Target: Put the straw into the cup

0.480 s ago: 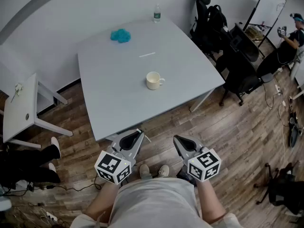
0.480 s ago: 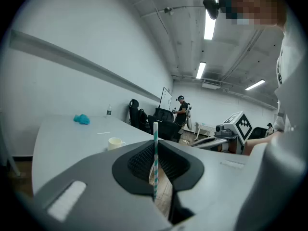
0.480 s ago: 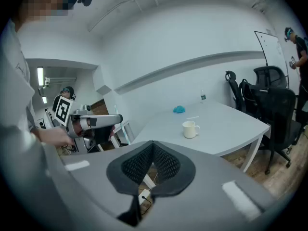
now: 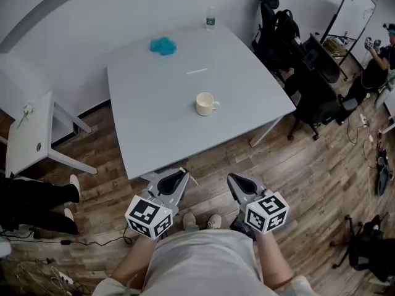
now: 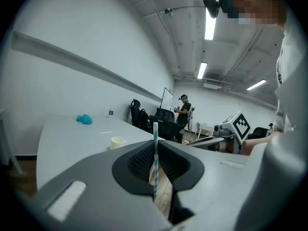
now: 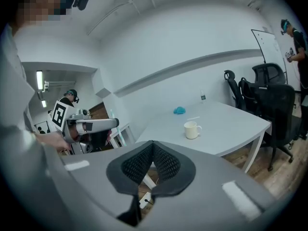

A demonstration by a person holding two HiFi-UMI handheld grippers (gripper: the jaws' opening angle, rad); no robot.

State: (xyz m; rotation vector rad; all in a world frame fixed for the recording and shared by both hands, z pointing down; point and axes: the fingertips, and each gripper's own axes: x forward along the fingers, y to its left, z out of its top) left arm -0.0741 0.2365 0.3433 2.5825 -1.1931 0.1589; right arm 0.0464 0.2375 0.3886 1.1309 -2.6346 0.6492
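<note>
A cream mug (image 4: 205,103) stands near the middle of the grey table (image 4: 148,128); it also shows as the mug (image 5: 117,141) and the mug (image 6: 192,129). A white straw (image 4: 197,71) lies on the table beyond it. My left gripper (image 4: 178,174) hangs short of the table's near edge, shut on a teal-and-white striped straw (image 5: 155,153) that stands upright between the jaws. My right gripper (image 4: 234,179) is beside it, shut with nothing in it, and its jaws touch in the right gripper view (image 6: 153,147).
A blue crumpled cloth (image 4: 163,45) and a small bottle (image 4: 210,18) sit at the table's far side. Black office chairs (image 4: 311,79) crowd the right. A small white side table (image 4: 31,137) stands at the left. A person stands at the far right (image 4: 386,45).
The head view has shifted a little, so the table sits slightly further right in the picture. Both grippers stay where they were and nothing on the table has moved.
</note>
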